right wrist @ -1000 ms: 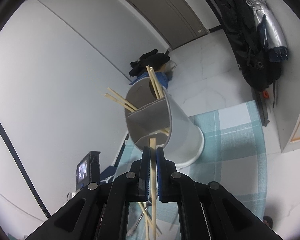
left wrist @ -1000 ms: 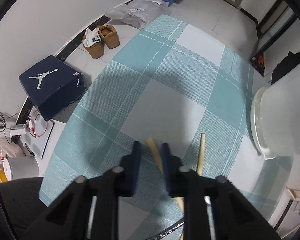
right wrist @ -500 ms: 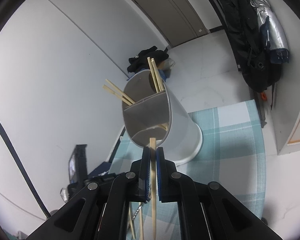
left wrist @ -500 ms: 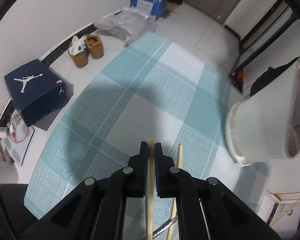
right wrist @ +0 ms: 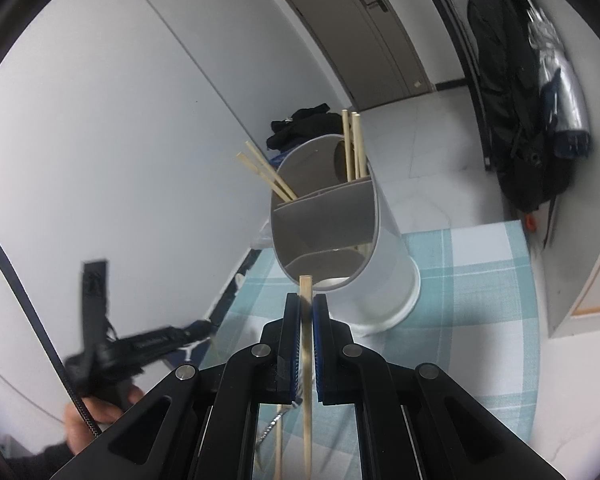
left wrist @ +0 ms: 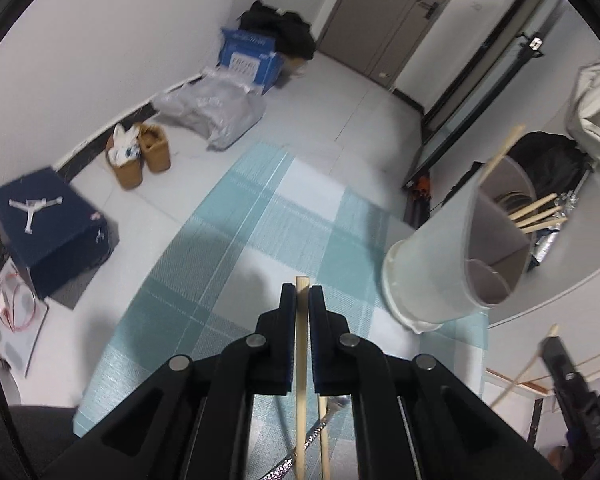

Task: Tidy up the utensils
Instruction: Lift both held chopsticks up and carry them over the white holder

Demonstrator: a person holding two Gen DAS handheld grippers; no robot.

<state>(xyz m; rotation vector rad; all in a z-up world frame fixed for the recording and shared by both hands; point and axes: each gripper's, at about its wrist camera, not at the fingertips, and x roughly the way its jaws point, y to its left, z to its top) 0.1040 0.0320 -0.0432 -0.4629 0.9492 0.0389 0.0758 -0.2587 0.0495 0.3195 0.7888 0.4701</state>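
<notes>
My left gripper (left wrist: 302, 294) is shut on a wooden chopstick (left wrist: 302, 281) and holds it above the teal plaid cloth (left wrist: 240, 248). To its right stands a white utensil holder (left wrist: 428, 280) with grey dividers and several chopsticks (left wrist: 536, 212) in its far sections. My right gripper (right wrist: 306, 304) is shut on another chopstick (right wrist: 305, 282), whose tip sits just in front of the holder's (right wrist: 384, 248) near rim. One loose chopstick (left wrist: 323, 440) and a metal utensil (left wrist: 332, 408) lie on the cloth below.
The floor beyond the table holds a navy shoe box (left wrist: 48, 224), brown shoes (left wrist: 140, 156), a grey bag (left wrist: 216, 112) and a blue box (left wrist: 248, 60). Dark coats (right wrist: 508, 100) hang at the right. A hand (right wrist: 96, 412) carries the blurred left gripper (right wrist: 96, 280).
My left gripper closed on the chopstick and lifted it off the cloth, tilting upward so the holder came into view. The right gripper shifted sideways a little, still gripping its chopstick.
</notes>
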